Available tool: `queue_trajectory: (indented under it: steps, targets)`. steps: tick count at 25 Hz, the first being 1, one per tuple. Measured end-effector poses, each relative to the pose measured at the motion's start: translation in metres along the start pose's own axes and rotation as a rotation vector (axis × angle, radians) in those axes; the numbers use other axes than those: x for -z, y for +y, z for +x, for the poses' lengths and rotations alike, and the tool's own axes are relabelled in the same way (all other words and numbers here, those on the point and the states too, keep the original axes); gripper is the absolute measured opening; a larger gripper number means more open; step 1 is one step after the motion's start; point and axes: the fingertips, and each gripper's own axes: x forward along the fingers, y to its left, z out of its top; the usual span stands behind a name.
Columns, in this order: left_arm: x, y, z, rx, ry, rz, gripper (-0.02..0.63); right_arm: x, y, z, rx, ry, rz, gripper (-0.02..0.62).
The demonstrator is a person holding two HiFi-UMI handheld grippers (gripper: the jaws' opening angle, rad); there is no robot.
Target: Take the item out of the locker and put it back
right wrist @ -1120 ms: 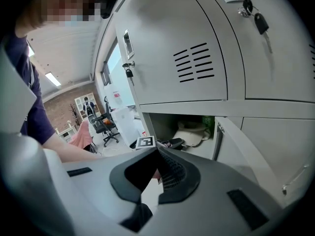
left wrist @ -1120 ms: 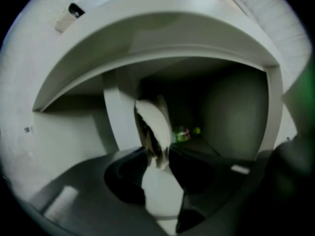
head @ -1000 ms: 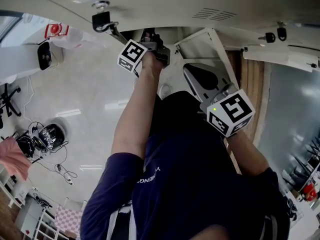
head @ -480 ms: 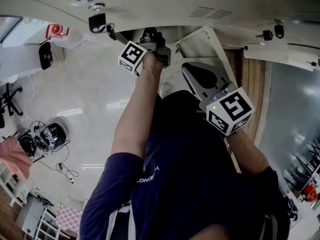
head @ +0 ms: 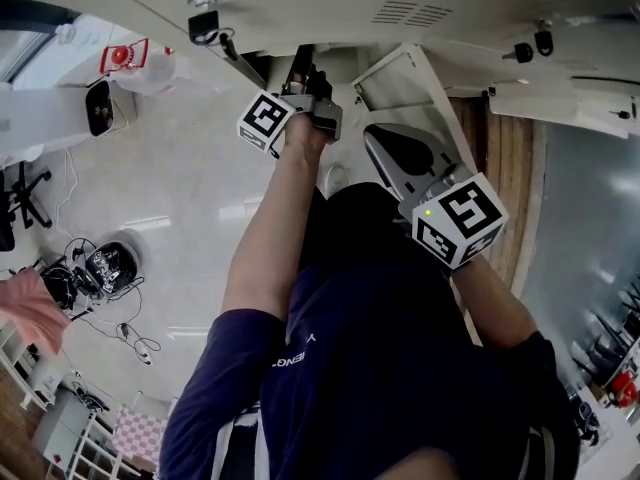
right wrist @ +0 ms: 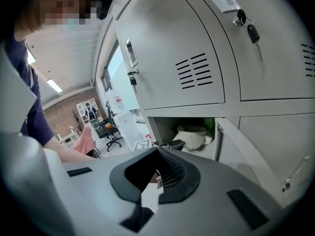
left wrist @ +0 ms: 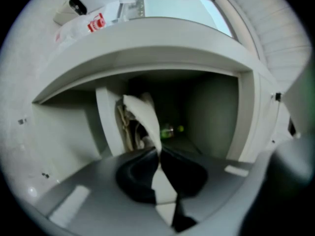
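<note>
Head view, read from left to right. At far left lies bare floor with a tangle of cables (head: 100, 268); nothing of the task is there. Left of centre, the person's left arm stretches out to the left gripper (head: 308, 86), whose fingers reach into the open locker (left wrist: 214, 107). The left gripper view explains the reach: the fingers are pressed together on a pale fabric item (left wrist: 141, 113), pinching the fold nearest the opening. The rest of the item stands against the compartment's left inner wall, wholly inside the locker. A small green object (left wrist: 167, 131) sits further back, apart from the item. An edge grip of this kind probably suits a soft thing that can be drawn out by one corner. Whether the item is about to come out or has just been returned cannot be judged from this moment. Right of centre, the locker door (head: 405, 88) stands swung open. Beside it the right gripper (right wrist: 156, 156) is held back near the person's body, its fingers closed on nothing. It appears parked there to leave the opening free for the other arm. The head view does not show the item at all, since the left gripper and the locker's edge cover it. The right gripper view adds the wider setting: shut doors above, a key (right wrist: 250, 32) hanging in one lock, and the open lower compartment with the pale item and the left gripper at it.
</note>
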Motion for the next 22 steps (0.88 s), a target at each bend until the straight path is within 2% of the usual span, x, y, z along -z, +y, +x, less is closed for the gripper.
queue_trajectory:
  steps: [22]
  targets:
    - [0.037, -0.037, -0.073, 0.015, 0.098, 0.047, 0.018, 0.0, 0.02, -0.025, -0.017, 0.007, 0.059, 0.008]
